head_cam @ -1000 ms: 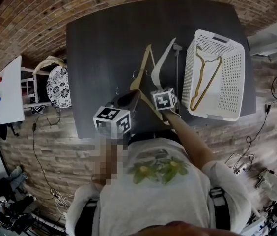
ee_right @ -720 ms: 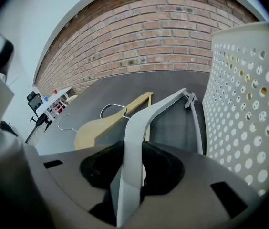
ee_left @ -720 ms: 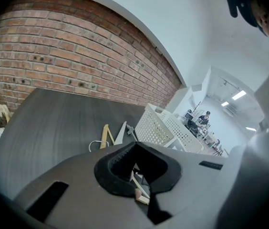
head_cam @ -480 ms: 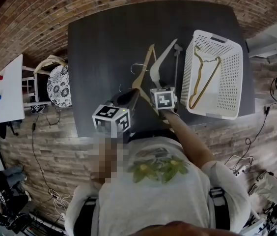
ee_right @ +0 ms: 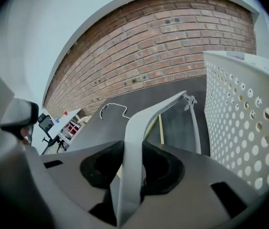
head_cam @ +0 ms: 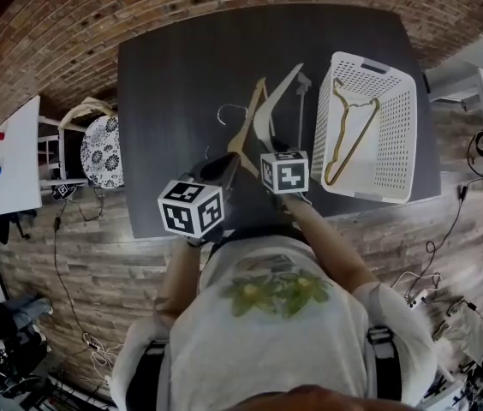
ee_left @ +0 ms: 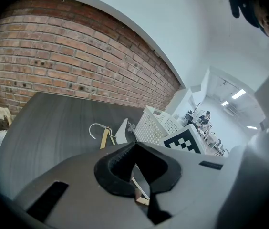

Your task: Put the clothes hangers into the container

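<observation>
On the dark table (head_cam: 173,92), seen from the head view, two hangers lie near the middle and a white basket (head_cam: 366,62) stands at the right edge. A gold hanger (head_cam: 332,176) lies inside the basket, with its hook toward the far wall.

Right gripper (ee_right: 133,151): fingers clamped on the near end of the white hanger (head_cam: 277,97). The right gripper view shows the hanger's flat arm running up out of the jaws toward the far side. Its thin bar and clip end just beside the basket's perforated left wall.

Left gripper (ee_left: 135,147): fingers together at the tips, nothing clamped between them. It sits at the near edge of the table, left of the right gripper, and points toward the far right. Through the opening behind its tips, the left gripper view shows part of the wooden hanger (head_cam: 248,114).

Wooden hanger: it lies just left of the white one, and the two cross or touch along their near halves. Its metal hook curls to the far left. Whether its near end touches the left gripper cannot be told.

Both marker cubes face up toward the head camera. A brick wall (ee_left: 53,46) rises beyond the far edge of the table.
</observation>
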Demonstrator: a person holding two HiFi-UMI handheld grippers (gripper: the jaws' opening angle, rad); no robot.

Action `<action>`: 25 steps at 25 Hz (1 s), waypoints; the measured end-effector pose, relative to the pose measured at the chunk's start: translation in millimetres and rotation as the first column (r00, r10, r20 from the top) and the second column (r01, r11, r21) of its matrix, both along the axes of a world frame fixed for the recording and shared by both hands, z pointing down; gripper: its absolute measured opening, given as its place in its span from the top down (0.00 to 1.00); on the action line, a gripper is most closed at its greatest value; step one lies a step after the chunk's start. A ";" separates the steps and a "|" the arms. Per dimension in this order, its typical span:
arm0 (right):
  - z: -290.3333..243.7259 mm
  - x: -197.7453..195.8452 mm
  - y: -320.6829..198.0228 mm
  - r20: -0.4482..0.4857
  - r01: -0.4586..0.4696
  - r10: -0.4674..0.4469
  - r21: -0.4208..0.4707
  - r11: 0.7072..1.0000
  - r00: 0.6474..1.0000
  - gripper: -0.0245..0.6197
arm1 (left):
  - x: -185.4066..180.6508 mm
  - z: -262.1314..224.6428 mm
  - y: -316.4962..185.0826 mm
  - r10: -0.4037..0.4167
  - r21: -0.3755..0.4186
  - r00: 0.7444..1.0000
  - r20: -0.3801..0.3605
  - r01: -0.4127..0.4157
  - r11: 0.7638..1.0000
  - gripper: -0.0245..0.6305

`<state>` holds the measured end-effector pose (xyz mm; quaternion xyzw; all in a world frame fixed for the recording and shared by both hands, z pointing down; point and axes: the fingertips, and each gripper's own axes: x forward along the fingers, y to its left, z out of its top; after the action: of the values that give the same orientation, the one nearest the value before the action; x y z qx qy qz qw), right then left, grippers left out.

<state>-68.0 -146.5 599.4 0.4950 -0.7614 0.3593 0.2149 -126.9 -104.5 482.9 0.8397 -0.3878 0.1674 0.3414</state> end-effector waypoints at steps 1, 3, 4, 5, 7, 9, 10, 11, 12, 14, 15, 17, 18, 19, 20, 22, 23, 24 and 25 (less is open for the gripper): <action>-5.5 -0.9 1.1 0.019 -0.002 0.002 0.001 1.000 1.000 0.75 | 0.8 -1.2 0.5 0.001 0.003 1.000 -0.001 -0.001 1.000 0.92; -17.0 -1.8 3.5 0.051 -0.007 0.007 0.004 1.000 0.999 0.75 | 2.3 -3.2 1.9 0.004 0.009 1.000 -0.003 -0.004 1.000 0.92; -22.9 -2.2 4.9 0.063 -0.008 0.008 0.007 1.000 0.998 0.75 | 2.8 -4.0 2.9 0.006 0.011 1.000 -0.004 -0.006 1.000 0.92; -28.7 -2.8 6.6 0.073 -0.007 0.006 0.012 1.000 0.997 0.75 | 2.8 -4.8 4.1 0.007 0.013 1.000 -0.005 -0.007 1.000 0.92; -39.9 -4.4 10.5 0.084 0.001 -0.004 0.027 1.000 0.996 0.75 | 2.3 -6.5 6.7 0.009 0.016 1.000 -0.006 -0.009 1.000 0.92; -51.1 -4.6 14.4 0.094 0.008 -0.012 0.044 0.999 0.996 0.75 | 2.5 -8.8 9.2 0.011 0.019 1.000 -0.009 -0.011 1.000 0.92; -56.9 -4.1 16.2 0.100 0.009 -0.015 0.053 0.999 0.995 0.75 | 3.1 -10.0 10.4 0.013 0.022 1.000 -0.011 -0.013 1.000 0.92; -62.7 -3.5 18.2 0.107 0.010 -0.017 0.061 0.998 0.994 0.75 | 3.9 -11.3 11.6 0.015 0.025 1.000 -0.012 -0.015 1.000 0.92; -68.3 -2.8 20.2 0.115 0.012 -0.020 0.068 0.998 0.993 0.75 | 4.7 -12.6 12.8 0.018 0.028 1.000 -0.012 -0.017 0.999 0.92; -78.7 -2.3 24.5 0.130 0.016 -0.027 0.081 0.997 0.991 0.75 | 5.6 -15.1 14.8 0.024 0.037 1.000 -0.010 -0.023 0.999 0.92; -83.9 -2.3 26.7 0.138 0.018 -0.030 0.088 0.996 0.990 0.75 | 5.5 -16.5 15.6 0.027 0.041 1.000 -0.010 -0.027 0.999 0.92; -95.2 -2.5 31.3 0.152 0.015 -0.030 0.103 0.995 0.988 0.75 | 5.3 -19.5 17.0 0.034 0.050 0.999 -0.009 -0.033 0.998 0.92; -101.4 -2.1 33.9 0.159 0.010 -0.028 0.113 0.994 0.987 0.75 | 5.7 -20.9 17.8 0.038 0.055 0.999 -0.009 -0.037 0.998 0.92; -107.9 -1.4 36.5 0.166 0.003 -0.024 0.125 0.992 0.986 0.75 | 6.3 -22.2 18.6 0.042 0.058 0.999 -0.010 -0.042 0.997 0.92; -114.5 -0.6 39.1 0.173 -0.003 -0.021 0.138 0.990 0.985 0.75 | 7.1 -23.3 19.3 0.047 0.062 0.999 -0.010 -0.047 0.997 0.92; -127.4 0.3 43.9 0.187 -0.012 -0.019 0.160 0.987 0.982 0.75 | 7.6 -25.0 19.8 0.055 0.067 0.998 -0.012 -0.054 0.996 0.92; -133.1 0.4 46.1 0.196 -0.015 -0.019 0.168 0.986 0.980 0.75 | 6.9 -25.4 19.4 0.055 0.068 0.998 -0.013 -0.054 0.996 0.92; -138.3 0.4 48.2 0.205 -0.017 -0.020 0.174 0.985 0.979 0.75 | 5.8 -25.7 18.6 0.054 0.069 0.998 -0.014 -0.053 0.996 0.92; -142.8 0.5 50.3 0.214 -0.019 -0.020 0.178 0.984 0.977 0.75 | 4.7 -25.8 17.7 0.053 0.070 0.998 -0.015 -0.052 0.996 0.92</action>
<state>-67.6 -96.3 456.7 0.4702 -0.8096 0.3407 0.0859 -122.3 -86.7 457.2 0.8623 -0.3684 0.1557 0.3106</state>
